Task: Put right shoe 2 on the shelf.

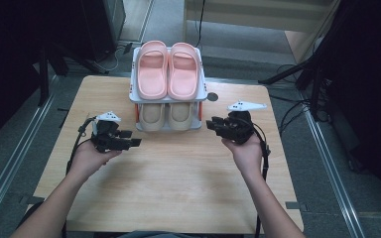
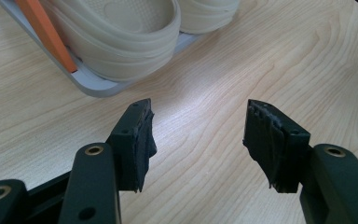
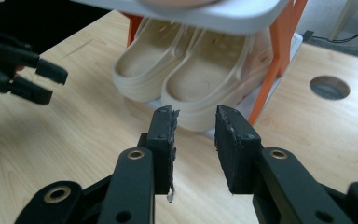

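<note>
Beige slippers (image 1: pixel 165 115): lower tier of the rack (image 1: pixel 135 94), far middle of the desk (image 1: pixel 178 183), toes toward the person — long axis near-to-far.
Pink slippers (image 1: pixel 168 69): upper tier.
Right gripper (image 1: pixel 217 125): just right of the rack; jaws partly open and empty, aimed at the right beige slipper (image 3: pixel 205 91) — the nearer hand.
Left gripper (image 1: pixel 129 139): near-left of the rack; jaws wide, empty, over bare desk.

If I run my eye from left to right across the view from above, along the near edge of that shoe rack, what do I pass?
Left gripper → beige slippers on the rack's lower shelf → right gripper. Both grippers are open, with nothing between their jaws.
</note>
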Tool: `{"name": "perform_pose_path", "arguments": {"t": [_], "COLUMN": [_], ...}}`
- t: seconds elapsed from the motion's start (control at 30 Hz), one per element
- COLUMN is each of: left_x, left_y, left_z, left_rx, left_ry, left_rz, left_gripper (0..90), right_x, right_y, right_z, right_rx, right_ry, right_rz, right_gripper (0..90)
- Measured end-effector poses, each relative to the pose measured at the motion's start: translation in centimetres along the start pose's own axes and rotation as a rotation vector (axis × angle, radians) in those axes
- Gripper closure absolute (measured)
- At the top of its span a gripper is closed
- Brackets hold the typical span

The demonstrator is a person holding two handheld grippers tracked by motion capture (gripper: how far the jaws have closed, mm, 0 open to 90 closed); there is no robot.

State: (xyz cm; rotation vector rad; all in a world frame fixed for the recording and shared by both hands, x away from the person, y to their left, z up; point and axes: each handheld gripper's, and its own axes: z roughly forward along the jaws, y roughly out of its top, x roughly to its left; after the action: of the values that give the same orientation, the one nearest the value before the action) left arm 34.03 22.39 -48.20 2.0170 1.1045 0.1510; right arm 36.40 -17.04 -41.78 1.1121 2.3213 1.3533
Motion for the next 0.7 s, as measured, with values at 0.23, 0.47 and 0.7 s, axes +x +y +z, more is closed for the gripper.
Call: {"name": "perform_pose_path", "arguments": {"t": [0.23,0.47,0.7], "left_x": [0.1,0.0,-0.2], "left_y": [0.0,0.0,0.2], "left_z": [0.2,0.4,0.6], "left_rx": [0.008,0.013,0.029], "left_ry": [0.001,0.006,0.023], "left_rz": [-0.004,-0.007,-0.005], "left_gripper": [41.6,41.2,40.8], "right_x": [0.0,0.0,-0.1], "right_y": [-2.6,-4.8,-5.5], "right_z": [-0.1,0.0,0.1], "right_rx": [-0.019,-0.006,-0.002], "right_ry": [0.019,0.029,0.038], "right_rz": [0.012,0.016,0.030], "right_gripper": [66.4,64.0,62.5]}}
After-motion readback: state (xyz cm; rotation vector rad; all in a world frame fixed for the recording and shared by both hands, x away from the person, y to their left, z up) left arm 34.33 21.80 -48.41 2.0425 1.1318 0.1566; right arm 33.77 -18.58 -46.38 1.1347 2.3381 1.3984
